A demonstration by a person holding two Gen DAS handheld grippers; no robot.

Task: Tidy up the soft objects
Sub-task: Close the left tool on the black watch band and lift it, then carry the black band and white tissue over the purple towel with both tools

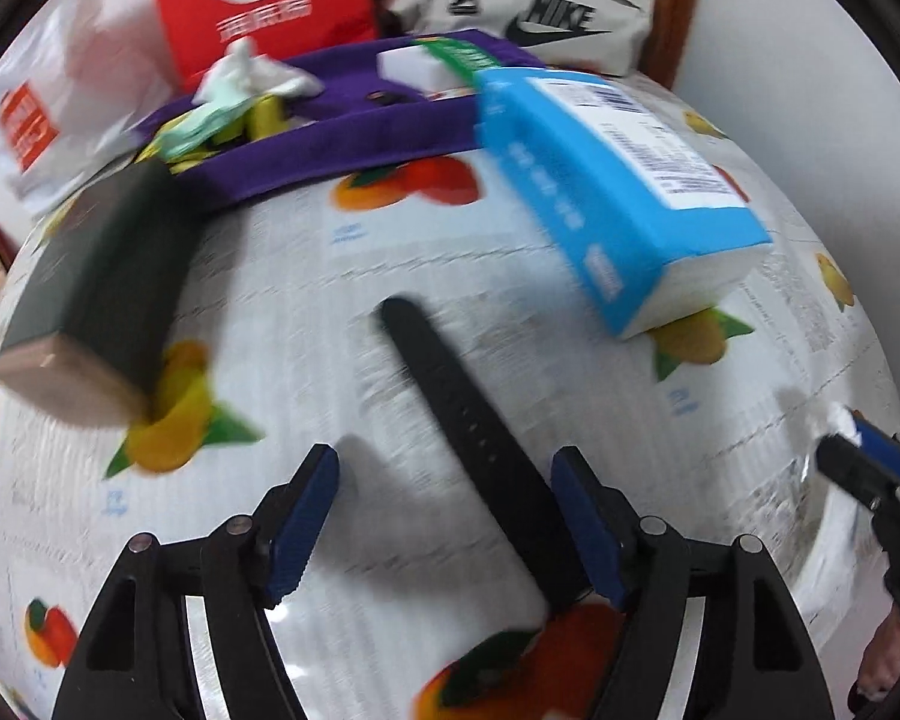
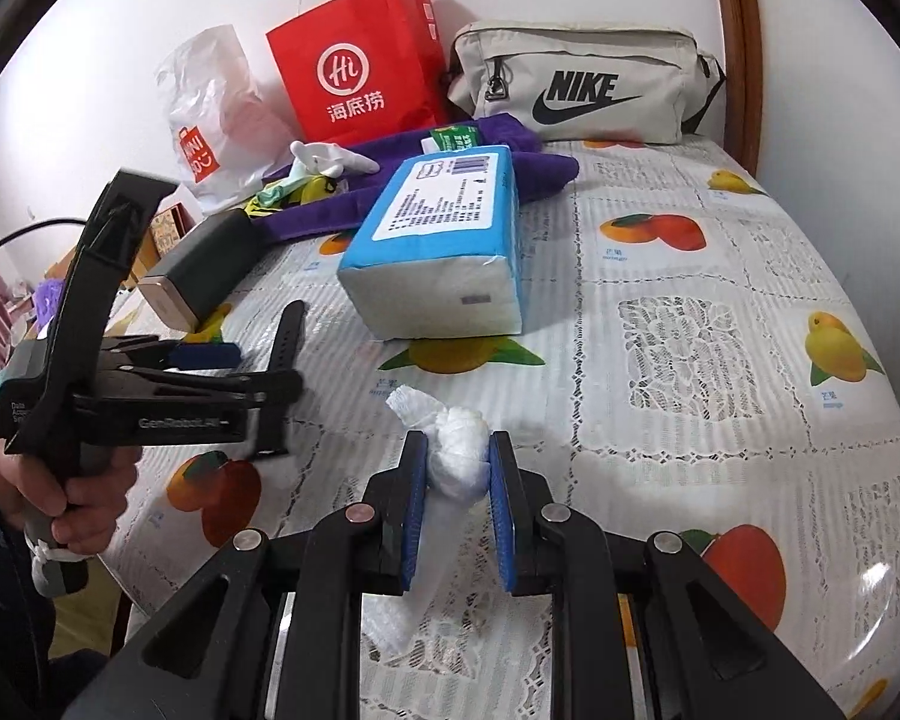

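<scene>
We see the right gripper [image 2: 457, 457] at lower centre of its own view, blue pads clamped narrow on a knotted white gauzy wad [image 2: 459, 450], its loose tail trailing down between the fingers toward the bottom of the frame. The left gripper [image 1: 444, 468] stands wide at the bottom of its view, pads not pressing anything; a black rubber watch strap [image 1: 450, 402] lies flat on the fruit-print lace tablecloth [image 1: 306, 276], running from mid-frame down between the jaws and close along the right-hand pad, contact there not clear. In the right wrist view a hand [image 2: 66, 492] at lower left grips that tool. A blue-wrapped tissue pack [image 2: 444, 240] sits centre of the frame, a dark rectangular box with a tan end [image 2: 201, 273] to its left. Behind them, a purple cloth [image 2: 402, 180] carries crumpled white tissue [image 2: 330, 159] and a green-labelled packet [image 2: 453, 138]. Along the wall at top: white plastic bag [image 2: 216, 114], red paper bag [image 2: 360, 66], beige Nike pouch [image 2: 582, 84].
</scene>
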